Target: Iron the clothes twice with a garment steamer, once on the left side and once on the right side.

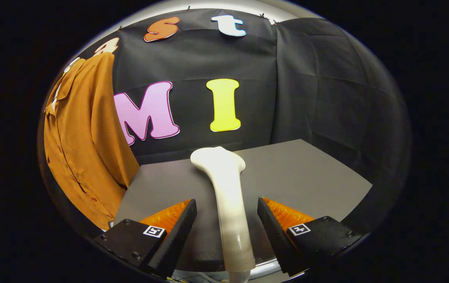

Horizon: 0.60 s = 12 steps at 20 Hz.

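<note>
A white garment steamer [226,184] lies on the grey table [306,173], its handle running toward me between my fingers and its head pointing at the back wall. My gripper [227,208] is open, one finger on each side of the handle with a gap on both sides. An orange-brown shirt [85,145] hangs against the booth wall, left of the table, its button row facing right and its hem dropping below the table's level.
The table's right part is bare grey surface beyond my right finger. Black cloth walls close the booth behind and to the right. The table's near edge lies just below my fingers.
</note>
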{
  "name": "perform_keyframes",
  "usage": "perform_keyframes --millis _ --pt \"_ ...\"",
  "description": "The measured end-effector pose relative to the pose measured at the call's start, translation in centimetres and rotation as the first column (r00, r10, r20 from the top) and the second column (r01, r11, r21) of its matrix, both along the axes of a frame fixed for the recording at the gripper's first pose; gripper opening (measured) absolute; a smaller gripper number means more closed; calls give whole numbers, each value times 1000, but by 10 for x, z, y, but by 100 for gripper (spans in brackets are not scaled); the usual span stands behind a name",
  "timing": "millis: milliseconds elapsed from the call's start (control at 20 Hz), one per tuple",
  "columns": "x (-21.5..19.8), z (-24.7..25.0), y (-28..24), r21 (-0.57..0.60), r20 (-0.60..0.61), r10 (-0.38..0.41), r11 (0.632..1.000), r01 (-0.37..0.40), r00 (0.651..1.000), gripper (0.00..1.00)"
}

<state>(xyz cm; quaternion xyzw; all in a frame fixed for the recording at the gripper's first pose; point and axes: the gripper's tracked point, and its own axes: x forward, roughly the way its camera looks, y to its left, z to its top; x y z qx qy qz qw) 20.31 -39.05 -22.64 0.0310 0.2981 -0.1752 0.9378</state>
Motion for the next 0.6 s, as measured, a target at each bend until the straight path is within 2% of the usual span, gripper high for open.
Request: perform_keyframes --millis 50,200,250,350,450,600 --pt "-1 -6 -2 6 -18 2 1000 -2 1000 98" --pt "2 -18 -4 9 -61 8 1000 -8 998 80" --pt "1 -23 -7 7 -78 1 1000 0 997 80" --pt "1 -19 -7 13 -63 8 1000 -8 998 48" --pt "1 -19 -9 28 -47 9 1000 -8 999 40" --pt "-2 -4 -9 78 2 -3 997 3 1000 39"
